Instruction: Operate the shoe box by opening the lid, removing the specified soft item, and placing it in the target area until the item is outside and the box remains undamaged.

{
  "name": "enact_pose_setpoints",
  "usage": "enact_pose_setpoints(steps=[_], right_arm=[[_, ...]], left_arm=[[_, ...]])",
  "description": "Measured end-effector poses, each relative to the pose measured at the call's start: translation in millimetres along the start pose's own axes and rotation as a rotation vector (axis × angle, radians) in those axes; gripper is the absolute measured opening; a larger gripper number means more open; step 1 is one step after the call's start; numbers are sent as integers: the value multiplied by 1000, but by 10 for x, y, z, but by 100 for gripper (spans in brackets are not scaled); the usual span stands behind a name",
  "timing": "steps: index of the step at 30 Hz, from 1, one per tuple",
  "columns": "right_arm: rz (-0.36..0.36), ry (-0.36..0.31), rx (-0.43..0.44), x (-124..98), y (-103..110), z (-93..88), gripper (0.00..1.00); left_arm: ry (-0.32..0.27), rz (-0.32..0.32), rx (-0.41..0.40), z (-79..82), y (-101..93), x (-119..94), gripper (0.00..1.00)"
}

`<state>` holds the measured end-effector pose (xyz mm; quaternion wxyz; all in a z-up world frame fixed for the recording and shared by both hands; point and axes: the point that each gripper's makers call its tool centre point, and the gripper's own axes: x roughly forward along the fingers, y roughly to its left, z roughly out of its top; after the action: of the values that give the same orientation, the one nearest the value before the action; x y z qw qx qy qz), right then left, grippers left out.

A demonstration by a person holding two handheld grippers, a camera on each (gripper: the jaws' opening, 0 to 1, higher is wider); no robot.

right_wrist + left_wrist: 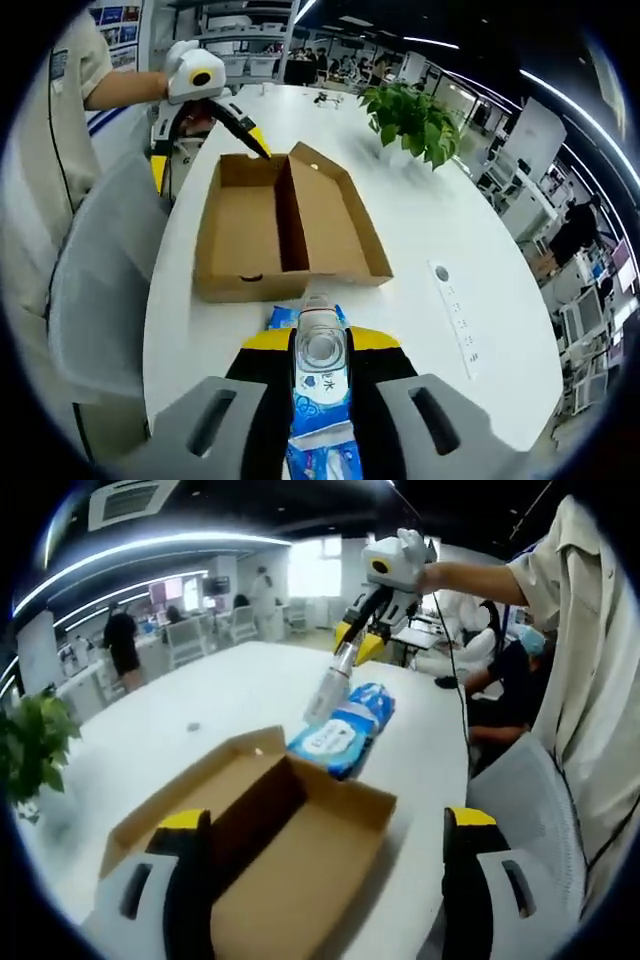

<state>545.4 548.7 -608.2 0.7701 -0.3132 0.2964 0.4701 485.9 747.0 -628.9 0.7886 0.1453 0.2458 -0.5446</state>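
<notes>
The brown cardboard shoe box [300, 870] stands open on the white table [240, 680], and its inside looks empty. My left gripper [327, 818] is open, its yellow-tipped jaws spread wide on either side of the box. Just beyond the box's far corner, a blue soft pack of wipes [345, 730] rests on the table, with my right gripper [322, 705] shut on its far end. In the right gripper view the pack [320, 400] sits between the jaws of my right gripper [322, 340], the box [240, 230] lies ahead, and my left gripper [205, 160] hovers open over its far left corner.
A grey chair [100, 280] stands at the table's near side by the person holding the grippers. A potted plant [415, 120] and a long white strip [455, 310] are on the table. People [122, 645] stand and sit around the office.
</notes>
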Motion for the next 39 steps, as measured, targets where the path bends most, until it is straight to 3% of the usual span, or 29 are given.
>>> enact_pose_setpoints(steps=[14,39], right_arm=[[22,115,-30,187,-371,-253,16],[99,344,-86,623,-643,-629,17]], left_arm=[[-5,118,-82,-195,137,-306,100],[-13,277,-197,-524,240,-717,100]])
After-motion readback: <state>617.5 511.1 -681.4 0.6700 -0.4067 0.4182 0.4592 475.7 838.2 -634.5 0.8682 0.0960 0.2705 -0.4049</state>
